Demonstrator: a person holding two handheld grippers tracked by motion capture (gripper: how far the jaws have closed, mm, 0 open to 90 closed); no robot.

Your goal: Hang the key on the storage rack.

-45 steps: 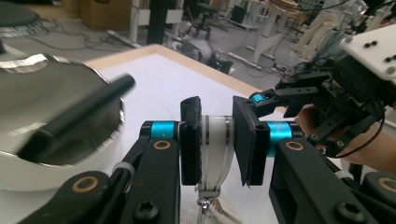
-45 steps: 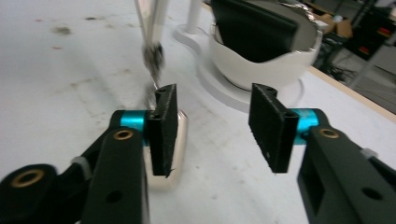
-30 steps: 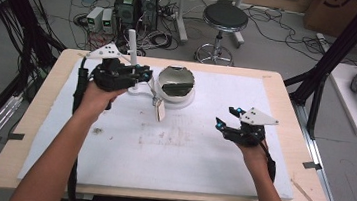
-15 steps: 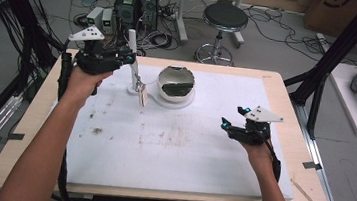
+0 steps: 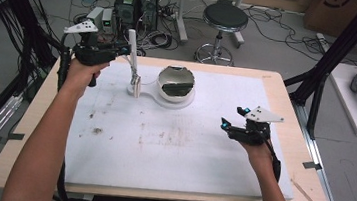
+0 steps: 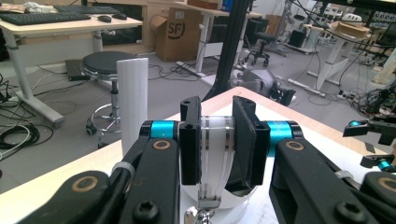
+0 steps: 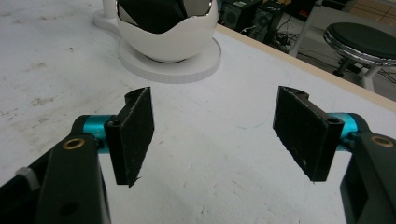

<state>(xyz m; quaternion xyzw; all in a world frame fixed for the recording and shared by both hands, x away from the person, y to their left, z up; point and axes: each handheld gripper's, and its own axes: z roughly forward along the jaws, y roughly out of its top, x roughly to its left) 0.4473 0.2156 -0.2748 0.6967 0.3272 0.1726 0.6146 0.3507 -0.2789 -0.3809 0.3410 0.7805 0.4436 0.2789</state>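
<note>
A lab: computers (image 5: 136, 0) and cable tangles (image 5: 19, 18) at 11 o'clock behind the worktop (image 5: 287, 99), stool (image 5: 224, 20) at 12.

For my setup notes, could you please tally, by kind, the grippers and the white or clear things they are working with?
Grippers: 2 (left gripper, right gripper)
White bowl: 1
White post: 1
Clear strap: 1
Total: 5

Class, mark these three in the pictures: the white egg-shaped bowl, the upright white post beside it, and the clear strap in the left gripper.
white egg-shaped bowl (image 7: 168, 44): right gripper view, front wall.
upright white post (image 6: 132, 100): left gripper view, mid shaft.
clear strap (image 6: 216, 149): left gripper view, stretch between the jaws.
</note>
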